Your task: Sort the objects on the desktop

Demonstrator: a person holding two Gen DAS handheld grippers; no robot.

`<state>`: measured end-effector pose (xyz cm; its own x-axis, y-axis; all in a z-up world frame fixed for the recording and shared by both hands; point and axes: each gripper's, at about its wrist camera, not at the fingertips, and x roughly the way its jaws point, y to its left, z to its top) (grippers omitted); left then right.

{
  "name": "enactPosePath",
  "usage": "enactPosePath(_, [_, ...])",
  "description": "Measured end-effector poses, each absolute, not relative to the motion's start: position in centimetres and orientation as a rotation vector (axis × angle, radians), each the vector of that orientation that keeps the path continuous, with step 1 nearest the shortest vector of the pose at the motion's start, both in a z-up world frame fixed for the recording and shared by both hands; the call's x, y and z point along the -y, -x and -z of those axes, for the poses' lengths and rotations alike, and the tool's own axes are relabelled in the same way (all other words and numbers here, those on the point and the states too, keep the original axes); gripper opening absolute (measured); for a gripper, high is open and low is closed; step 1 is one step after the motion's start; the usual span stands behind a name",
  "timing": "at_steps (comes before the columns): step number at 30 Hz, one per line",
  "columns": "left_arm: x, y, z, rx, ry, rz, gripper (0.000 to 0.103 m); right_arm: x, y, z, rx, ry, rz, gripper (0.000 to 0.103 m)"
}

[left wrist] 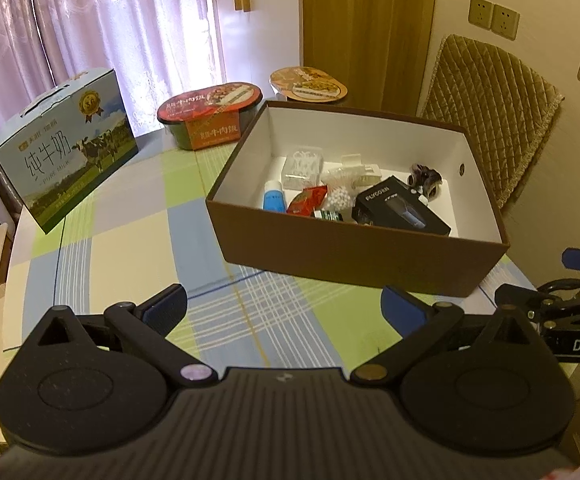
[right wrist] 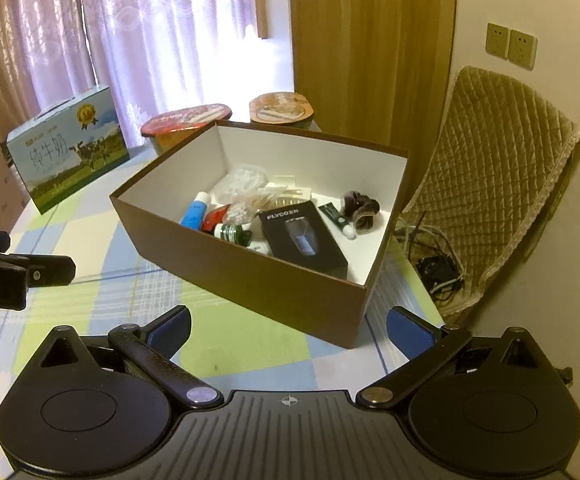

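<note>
A brown cardboard box (left wrist: 354,256) with a white inside stands on the checked tablecloth; it also shows in the right wrist view (right wrist: 249,276). In it lie a black Flyco box (left wrist: 400,210) (right wrist: 304,238), a blue tube (left wrist: 274,197) (right wrist: 195,210), a red packet (left wrist: 308,200), a bag of white beads (left wrist: 340,196), a clear plastic case (left wrist: 302,166), a green-capped bottle (right wrist: 231,233) and a dark hair tie (right wrist: 360,206). My left gripper (left wrist: 283,306) is open and empty, in front of the box. My right gripper (right wrist: 287,330) is open and empty, near the box's front corner.
A milk carton (left wrist: 63,152) stands at the back left. Two instant-meal bowls (left wrist: 209,114) (left wrist: 309,84) stand behind the box. A padded chair (left wrist: 490,116) is at the right, with cables (right wrist: 438,264) on the floor. The right gripper's body (left wrist: 570,320) shows at the right edge.
</note>
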<state>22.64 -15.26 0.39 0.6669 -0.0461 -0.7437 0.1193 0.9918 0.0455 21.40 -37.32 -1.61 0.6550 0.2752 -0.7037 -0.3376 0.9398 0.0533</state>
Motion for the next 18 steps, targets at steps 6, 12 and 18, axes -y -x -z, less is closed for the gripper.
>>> enactPosePath(6, [15.22,-22.15,0.15,-0.854,-0.095,0.1,0.102,37.32,-21.11,1.9,-0.796,0.092,-0.342,0.101])
enactPosePath(12, [15.35,-21.85,0.49,-0.865,-0.102,0.108,0.102,37.35,-21.14,2.09,-0.806,0.095,-0.341,0.101])
enactPosePath(18, [15.51,-21.88,0.6,-0.871,-0.104,0.113,0.102,37.33,-21.23,2.17,-0.811,0.101,-0.347,0.101])
